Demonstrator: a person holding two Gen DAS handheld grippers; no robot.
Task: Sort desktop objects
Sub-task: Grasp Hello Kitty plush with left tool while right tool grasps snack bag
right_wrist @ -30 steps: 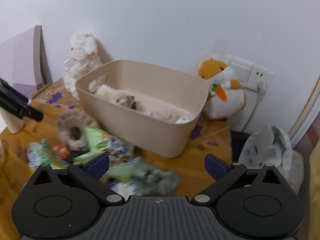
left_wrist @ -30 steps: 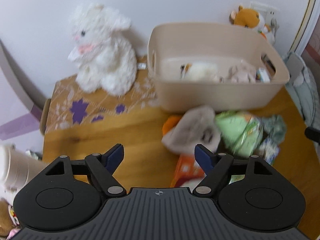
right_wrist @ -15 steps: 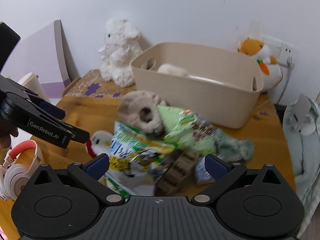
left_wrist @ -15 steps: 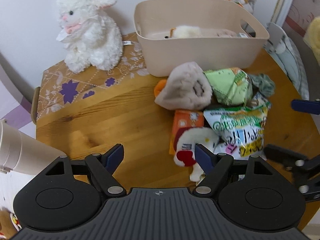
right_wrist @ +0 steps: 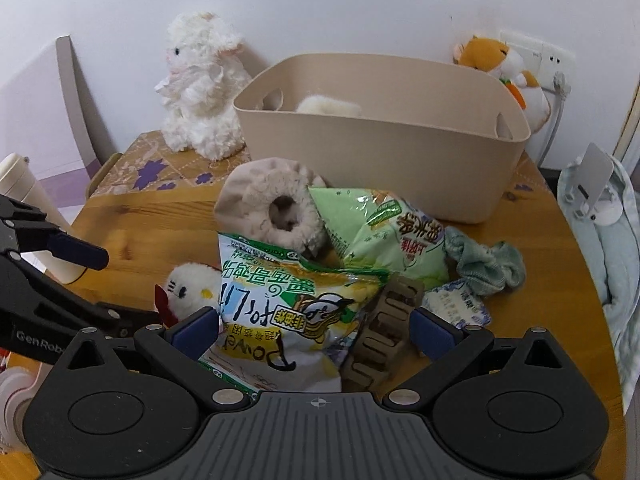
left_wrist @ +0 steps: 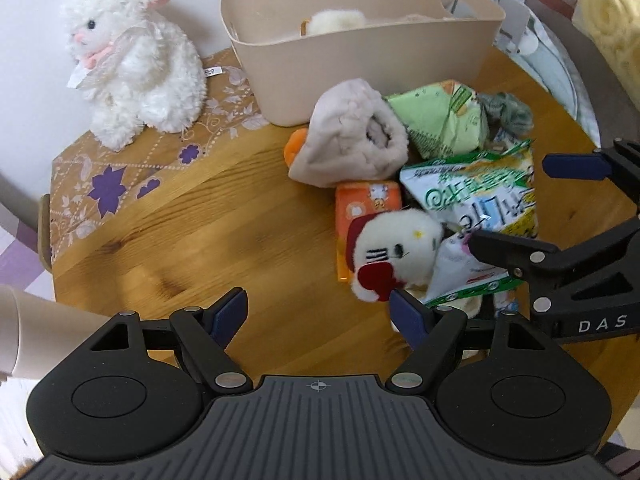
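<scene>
Fingers (right_wrist: 434,332) apart round crinkled yellow-green snack bag (right_wrist: 288,304).

Both grippers — left gripper (left_wrist: 318,312), right gripper (right_wrist: 314,330) — fingers wide apart.

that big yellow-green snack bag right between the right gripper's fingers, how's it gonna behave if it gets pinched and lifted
The snack bag looks puffed and creased, so it would probably crumple under the right gripper rather than hold shape. Its glossy film may slip. It seems light for its size, and it overlaps the cat plush, which might shift.
</scene>
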